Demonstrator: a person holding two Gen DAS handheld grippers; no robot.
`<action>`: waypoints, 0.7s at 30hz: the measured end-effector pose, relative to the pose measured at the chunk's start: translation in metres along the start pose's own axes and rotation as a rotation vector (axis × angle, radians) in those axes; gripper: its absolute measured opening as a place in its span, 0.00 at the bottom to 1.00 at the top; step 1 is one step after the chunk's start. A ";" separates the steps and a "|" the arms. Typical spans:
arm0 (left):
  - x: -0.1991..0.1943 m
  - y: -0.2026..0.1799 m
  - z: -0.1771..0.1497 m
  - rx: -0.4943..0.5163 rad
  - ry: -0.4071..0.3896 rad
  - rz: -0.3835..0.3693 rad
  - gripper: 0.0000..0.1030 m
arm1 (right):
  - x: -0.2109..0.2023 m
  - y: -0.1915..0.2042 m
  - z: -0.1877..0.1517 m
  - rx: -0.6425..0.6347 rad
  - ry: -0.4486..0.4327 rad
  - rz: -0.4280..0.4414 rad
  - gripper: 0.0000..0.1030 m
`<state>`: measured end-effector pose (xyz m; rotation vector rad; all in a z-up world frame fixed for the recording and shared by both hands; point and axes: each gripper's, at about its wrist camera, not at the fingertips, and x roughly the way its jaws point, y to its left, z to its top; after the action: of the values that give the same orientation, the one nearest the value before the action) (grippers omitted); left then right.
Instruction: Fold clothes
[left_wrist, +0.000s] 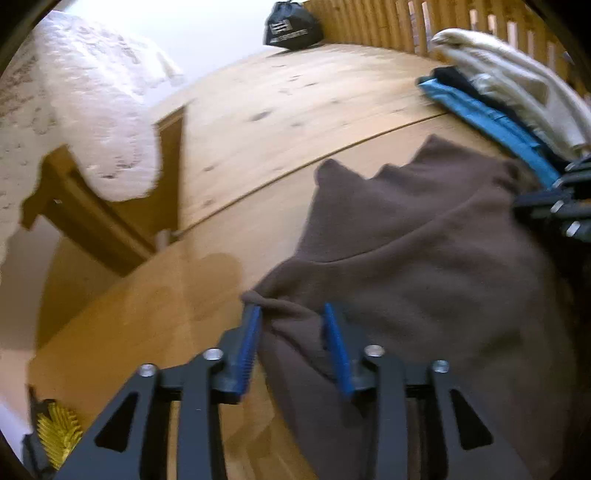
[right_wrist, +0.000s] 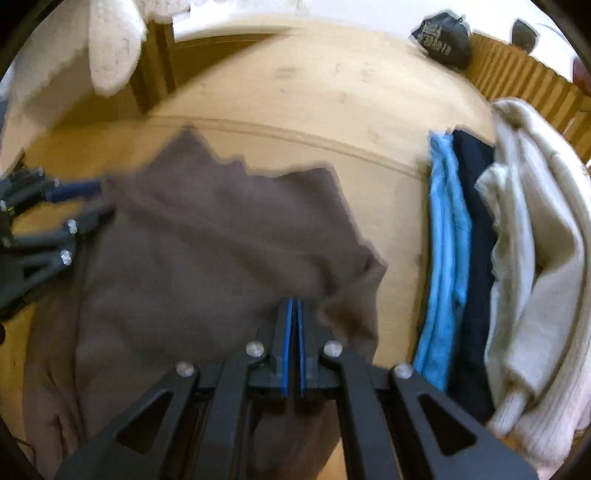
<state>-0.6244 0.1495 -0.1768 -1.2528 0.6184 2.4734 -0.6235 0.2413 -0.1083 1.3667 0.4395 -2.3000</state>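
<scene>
Fingers (left_wrist: 255, 339) of the left gripper (left_wrist: 291, 314) stand spread, a bunched edge of the brown garment (left_wrist: 424, 266) lying between them on the wooden surface (left_wrist: 280, 110). Right gripper (right_wrist: 294, 306) fingers are clenched on the brown garment's opposite side, near the stacked folded clothes (right_wrist: 480, 258).
</scene>
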 end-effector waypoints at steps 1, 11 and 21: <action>0.001 0.002 0.000 -0.006 0.002 0.010 0.47 | 0.002 -0.008 -0.002 0.028 -0.005 0.017 0.00; -0.024 0.006 0.006 -0.049 -0.087 -0.033 0.38 | -0.006 0.008 -0.002 0.010 -0.057 0.172 0.06; -0.200 0.002 -0.083 -0.019 -0.197 -0.161 0.37 | -0.146 0.015 -0.122 -0.064 -0.102 0.315 0.08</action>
<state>-0.4536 0.0917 -0.0570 -1.0057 0.4271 2.4328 -0.4627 0.3147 -0.0368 1.1876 0.2429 -2.0670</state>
